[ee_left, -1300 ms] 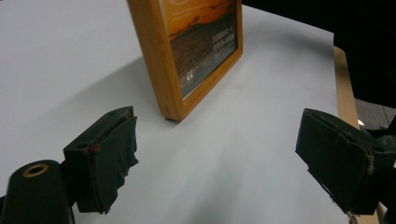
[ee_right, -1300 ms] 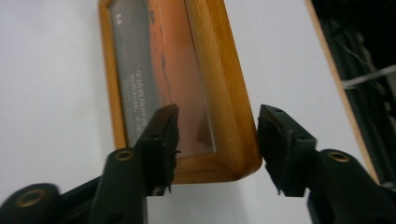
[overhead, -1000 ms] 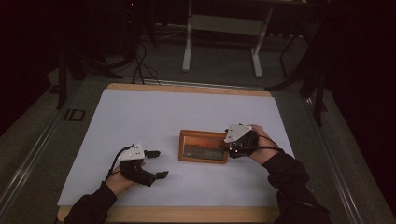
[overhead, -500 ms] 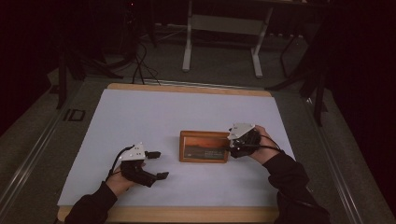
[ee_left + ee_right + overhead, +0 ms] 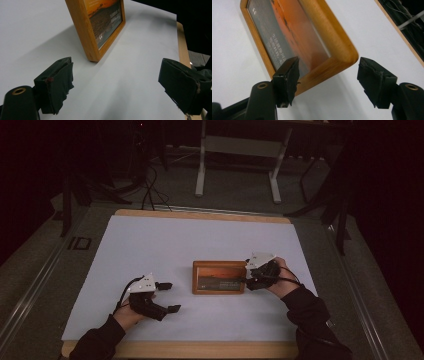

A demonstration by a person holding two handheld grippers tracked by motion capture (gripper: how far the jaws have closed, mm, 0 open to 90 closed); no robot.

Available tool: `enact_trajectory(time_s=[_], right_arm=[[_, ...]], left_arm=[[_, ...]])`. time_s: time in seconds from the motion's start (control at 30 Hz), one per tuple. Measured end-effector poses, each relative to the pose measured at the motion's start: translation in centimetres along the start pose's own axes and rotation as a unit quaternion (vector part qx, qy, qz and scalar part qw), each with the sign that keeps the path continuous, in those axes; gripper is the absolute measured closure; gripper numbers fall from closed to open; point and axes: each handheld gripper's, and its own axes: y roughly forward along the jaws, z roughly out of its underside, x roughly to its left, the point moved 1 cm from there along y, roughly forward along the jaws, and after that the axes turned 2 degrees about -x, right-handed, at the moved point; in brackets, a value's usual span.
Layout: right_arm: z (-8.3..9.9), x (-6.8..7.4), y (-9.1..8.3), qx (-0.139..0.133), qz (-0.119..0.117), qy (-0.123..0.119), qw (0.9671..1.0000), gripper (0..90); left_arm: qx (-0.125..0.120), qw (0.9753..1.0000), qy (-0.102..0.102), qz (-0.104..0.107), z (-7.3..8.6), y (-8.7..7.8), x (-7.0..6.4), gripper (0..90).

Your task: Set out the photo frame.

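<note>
1. Nearest the person's edge of the table [image 5: 150, 349], well short of the picture frame [image 5: 219, 277] and off toward its left side, the left gripper [image 5: 168, 296] rests in the person's left hand [image 5: 131, 310] on the white sheet [image 5: 165, 245].
2. The left gripper's jaws stand wide apart and released. In the left gripper view they grasp nothing, with bare white sheet between them.
3. In the left gripper view, the picture frame [image 5: 100, 27] lies beyond the left gripper [image 5: 120, 85], well apart from both jaws, with its near corner pointing toward the camera.
4. The picture frame lies flat on the white sheet, face up. It is a wooden frame holding an orange and dark print with small lettering.
5. At the right end of the picture frame, the right gripper [image 5: 246, 279] is held in the person's right hand [image 5: 277, 279], just beside the frame's short side.
6. In the right gripper view, the right gripper [image 5: 328, 75] is released, its jaws spread wide and not clenched on the wood.
7. One jaw sits over the picture frame [image 5: 294, 37] near its short edge; whether it touches the wood cannot be told. The other jaw stands clear of the rounded corner, over the white sheet.
8. Beyond the picture frame, the white sheet runs to the far wooden edge of the table.
</note>
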Motion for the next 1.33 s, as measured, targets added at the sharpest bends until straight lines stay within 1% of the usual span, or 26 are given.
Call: enact_trajectory(time_s=[0.13, 0.17, 0.2, 0.23, 0.37, 0.47, 0.53, 0.6, 0.67, 0.7, 0.93, 1.0, 1.03, 1.07, 1.1, 1.13, 1.2, 1.23, 1.33], right_arm=[[1.0, 0.3, 0.3, -0.004, -0.012, 0.029, 0.9995, 30.0], [1.2, 0.4, 0.3, -0.007, -0.013, 0.033, 0.9993, 29.2], [1.4, 0.5, 0.3, -0.005, -0.019, 0.035, 0.9992, 27.0], [1.6, 0.7, 0.3, -0.007, -0.021, 0.039, 0.999, 27.1], [2.5, 1.3, 0.3, -0.018, -0.023, 0.053, 0.9982, 25.0], [3.5, 1.8, 0.3, -0.03, -0.026, 0.074, 0.9965, 21.0], [4.2, 2.1, 0.2, -0.031, -0.021, 0.078, 0.9963, 21.5], [4.7, 2.3, 0.2, -0.032, -0.023, 0.088, 0.9953, 21.8], [5.2, 2.5, 0.2, -0.035, -0.032, 0.096, 0.9942, 21.9], [5.5, 2.6, 0.1, -0.036, -0.032, 0.1, 0.9939, 22.0], [6.5, 4.0, 0.1, -0.039, -0.03, 0.105, 0.9932, 21.9], [6.5, 4.0, 0.1, -0.039, -0.03, 0.105, 0.9932, 21.9], [6.8, 4.6, -0.1, -0.041, -0.029, 0.107, 0.993, 21.8], [6.8, 4.6, -0.1, -0.041, -0.029, 0.107, 0.993, 21.8], [7.1, 4.9, -0.3, -0.046, -0.032, 0.115, 0.9918, 20.7], [7.2, 5.0, -0.4, -0.05, -0.035, 0.117, 0.9912, 20.3], [7.3, 5.1, -0.4, -0.051, -0.036, 0.12, 0.9909, 20.2], [7.6, 5.2, -0.5, -0.054, -0.038, 0.128, 0.9896, 19.4], [7.9, 5.3, -0.7, -0.052, -0.039, 0.131, 0.9892, 19.3]], left_arm=[[0.0, 1.0, 0.001, 0.001, 0.0, 0.0, -0.1, 12.9], [0.001, 1.0, 0.0, 0.001, 0.0, 0.0, 0.0, 12.9], [0.001, 1.0, 0.0, 0.001, 0.0, 0.0, 0.0, 12.9], [0.001, 1.0, 0.0, 0.001, 0.1, 0.0, -0.1, 12.9], [0.001, 1.0, 0.001, 0.001, 0.1, 0.0, -0.1, 12.9], [0.001, 1.0, 0.001, 0.001, 0.1, 0.0, -0.1, 12.8], [0.001, 1.0, 0.002, 0.001, 0.1, 0.0, -0.1, 12.8], [0.001, 1.0, 0.003, 0.001, 0.0, 0.0, -0.1, 12.7], [0.001, 1.0, 0.002, 0.001, 0.0, 0.0, -0.1, 12.7], [0.002, 1.0, 0.002, 0.001, 0.0, 0.0, -0.1, 12.7], [0.002, 1.0, 0.003, 0.0, 0.1, 0.0, -0.1, 12.7], [0.003, 1.0, 0.006, -0.001, 0.1, 0.0, -0.2, 12.7], [0.001, 1.0, 0.008, 0.0, 0.1, 0.0, -0.3, 12.7], [0.001, 1.0, 0.008, 0.0, 0.1, 0.0, -0.3, 12.7], [0.0, 1.0, 0.008, -0.001, 0.0, 0.0, -0.3, 12.7], [-0.001, 1.0, 0.008, 0.0, 0.0, 0.0, -0.3, 12.7], [-0.002, 1.0, 0.008, 0.0, 0.1, 0.0, -0.3, 12.7], [-0.002, 1.0, 0.008, -0.001, 0.1, 0.0, -0.3, 12.7], [-0.001, 1.0, 0.008, -0.001, 0.1, 0.0, -0.3, 12.7]])
